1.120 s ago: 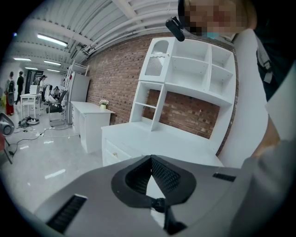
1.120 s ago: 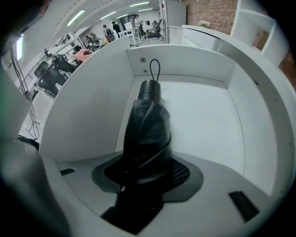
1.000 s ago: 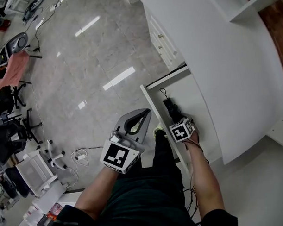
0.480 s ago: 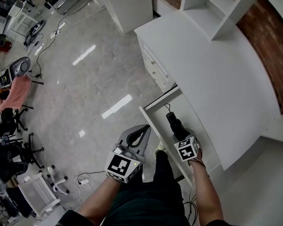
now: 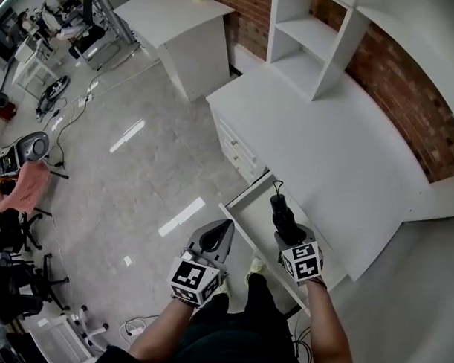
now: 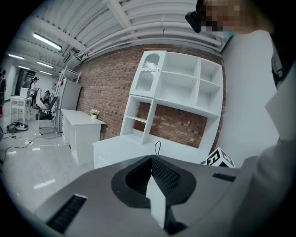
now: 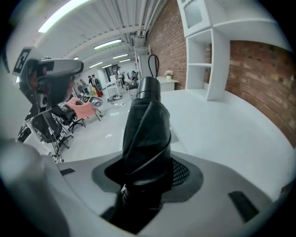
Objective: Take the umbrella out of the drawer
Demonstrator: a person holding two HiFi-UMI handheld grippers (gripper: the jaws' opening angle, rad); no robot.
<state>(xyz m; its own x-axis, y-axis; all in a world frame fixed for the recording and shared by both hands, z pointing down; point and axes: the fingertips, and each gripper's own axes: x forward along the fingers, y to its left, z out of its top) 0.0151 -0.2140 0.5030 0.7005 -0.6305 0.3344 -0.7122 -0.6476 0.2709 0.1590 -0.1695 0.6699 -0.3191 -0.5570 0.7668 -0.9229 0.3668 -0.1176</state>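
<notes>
A black folded umbrella (image 5: 284, 217) with a wrist loop at its far end is clamped between the jaws of my right gripper (image 5: 290, 235). It hangs above the open white drawer (image 5: 237, 219) of the white desk (image 5: 339, 159). In the right gripper view the umbrella (image 7: 145, 132) stands up out of my right gripper (image 7: 147, 178), whose jaws press on its lower part. My left gripper (image 5: 221, 230) hovers left of the drawer front over the floor, its jaws together and nothing between them. The left gripper view confirms this: my left gripper (image 6: 151, 159) is shut to a point.
A white shelf unit (image 5: 315, 39) stands on the desk against a brick wall (image 5: 408, 94). Closed drawers (image 5: 234, 144) lie beyond the open one. Another white desk (image 5: 180, 23) stands at the back. Office chairs (image 5: 9, 240) and cables crowd the floor's left side.
Both grippers have risen. The right one has lifted the umbrella up out of the drawer and tipped it more upright. The head view now takes in more of the room.
</notes>
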